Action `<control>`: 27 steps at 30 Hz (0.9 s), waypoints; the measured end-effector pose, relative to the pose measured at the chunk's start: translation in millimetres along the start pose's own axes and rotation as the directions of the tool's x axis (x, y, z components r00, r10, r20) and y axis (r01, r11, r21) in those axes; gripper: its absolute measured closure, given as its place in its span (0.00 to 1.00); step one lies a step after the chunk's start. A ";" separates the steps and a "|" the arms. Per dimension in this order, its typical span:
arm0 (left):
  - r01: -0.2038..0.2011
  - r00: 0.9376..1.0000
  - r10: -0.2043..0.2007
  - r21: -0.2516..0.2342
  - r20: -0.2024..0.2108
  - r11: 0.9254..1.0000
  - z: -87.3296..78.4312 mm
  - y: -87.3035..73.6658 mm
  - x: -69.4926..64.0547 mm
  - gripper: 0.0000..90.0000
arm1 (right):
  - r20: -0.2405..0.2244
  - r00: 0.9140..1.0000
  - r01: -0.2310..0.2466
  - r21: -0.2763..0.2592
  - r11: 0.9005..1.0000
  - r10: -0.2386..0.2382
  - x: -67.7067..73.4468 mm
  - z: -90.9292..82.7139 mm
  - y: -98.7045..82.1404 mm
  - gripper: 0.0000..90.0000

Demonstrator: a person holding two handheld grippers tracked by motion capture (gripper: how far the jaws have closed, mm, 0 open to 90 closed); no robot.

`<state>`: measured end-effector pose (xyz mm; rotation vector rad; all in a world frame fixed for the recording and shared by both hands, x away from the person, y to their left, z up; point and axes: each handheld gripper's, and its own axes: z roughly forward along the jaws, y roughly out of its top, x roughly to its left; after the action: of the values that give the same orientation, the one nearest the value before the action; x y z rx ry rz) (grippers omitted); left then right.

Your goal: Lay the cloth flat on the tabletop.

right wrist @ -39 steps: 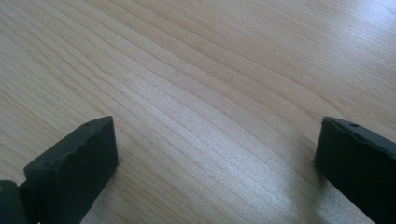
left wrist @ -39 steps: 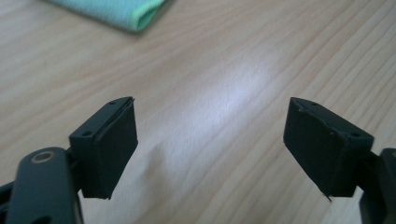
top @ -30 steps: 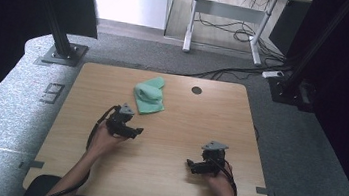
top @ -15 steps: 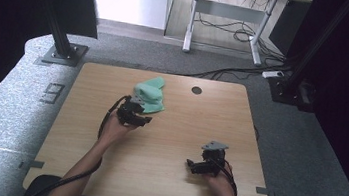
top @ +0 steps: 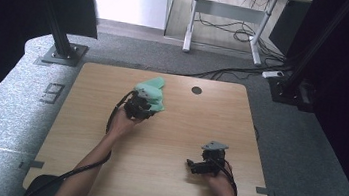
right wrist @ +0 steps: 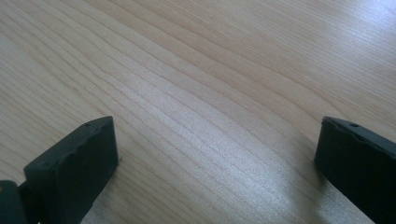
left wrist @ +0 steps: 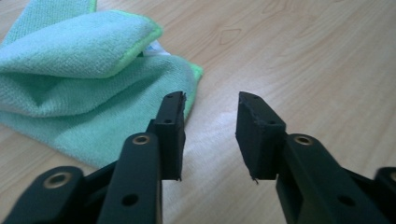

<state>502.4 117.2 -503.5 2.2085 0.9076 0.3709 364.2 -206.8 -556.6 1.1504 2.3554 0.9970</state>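
A crumpled mint-green cloth (top: 151,91) lies on the far middle of the wooden table (top: 179,129). In the left gripper view the cloth (left wrist: 84,79) is folded over itself, its near corner just beyond the left jaw. My left gripper (top: 138,107) is at the cloth's near edge. Its jaws have just been closing; my left gripper (left wrist: 210,135) still stands open with bare wood in the gap and no cloth between the pads. My right gripper (top: 194,167) rests low on the table at the front right. In its own view my right gripper (right wrist: 215,154) is wide open over bare wood.
A round dark hole (top: 196,90) is set in the table near its far edge, right of the cloth. Black frame posts (top: 59,33) stand off the table's far corners on grey carpet. A cable (top: 77,174) trails from the left hand to the front edge.
The left hand has moved away from the person up to the cloth's near edge, and its jaws stand narrower than before. The right hand has stayed where it was.
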 end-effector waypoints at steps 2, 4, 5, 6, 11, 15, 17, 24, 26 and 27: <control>0.000 1.000 0.000 0.003 -0.004 1.000 2.2 0.7 1.1 0.74 | 0.000 1.000 0.000 0.000 1.000 0.000 0.0 0.0 0.0 0.00; 0.007 1.000 -0.007 0.009 -0.009 1.000 8.5 2.7 4.9 0.76 | 0.000 1.000 -0.002 0.001 1.000 0.002 0.1 -0.1 0.0 0.00; 0.013 1.000 -0.013 0.010 -0.008 1.000 10.3 3.2 6.2 0.76 | 0.000 1.000 -0.002 0.001 1.000 0.002 0.1 -0.1 0.0 0.00; 0.019 1.000 -0.019 0.010 -0.008 1.000 12.2 3.5 7.6 0.76 | 0.000 1.000 -0.002 0.001 1.000 0.002 0.1 0.0 0.0 0.00; 0.033 0.999 -0.033 0.027 -0.014 0.999 23.1 3.1 13.1 0.77 | 0.000 1.000 -0.002 0.001 1.000 0.002 0.1 -0.1 0.0 0.00; 0.035 0.999 -0.033 0.053 -0.023 0.998 32.1 -0.9 15.3 0.78 | -0.001 1.000 -0.002 0.001 1.000 0.002 0.1 -0.1 0.0 0.00; 0.024 0.999 -0.022 0.071 -0.030 0.997 35.3 -4.5 16.0 0.81 | -0.001 1.000 -0.002 0.001 1.000 0.002 0.1 -0.1 0.0 0.00; 0.031 0.999 -0.029 0.059 -0.025 0.998 31.9 -13.7 14.9 0.94 | -0.001 1.000 -0.004 0.002 1.000 0.004 0.2 -0.1 0.0 0.00; 0.032 0.999 -0.032 0.054 -0.013 0.998 29.6 -16.6 12.0 0.94 | -0.001 1.000 -0.004 0.002 1.000 0.004 0.2 -0.1 0.0 0.00; 0.033 0.999 -0.033 0.055 -0.007 0.998 28.0 -18.0 10.5 0.94 | -0.001 1.000 -0.004 0.002 1.000 0.004 0.2 -0.1 0.0 0.00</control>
<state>514.7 119.4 -536.1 2.2409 0.9670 0.3405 364.0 -206.8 -556.5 1.1557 2.3558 0.9971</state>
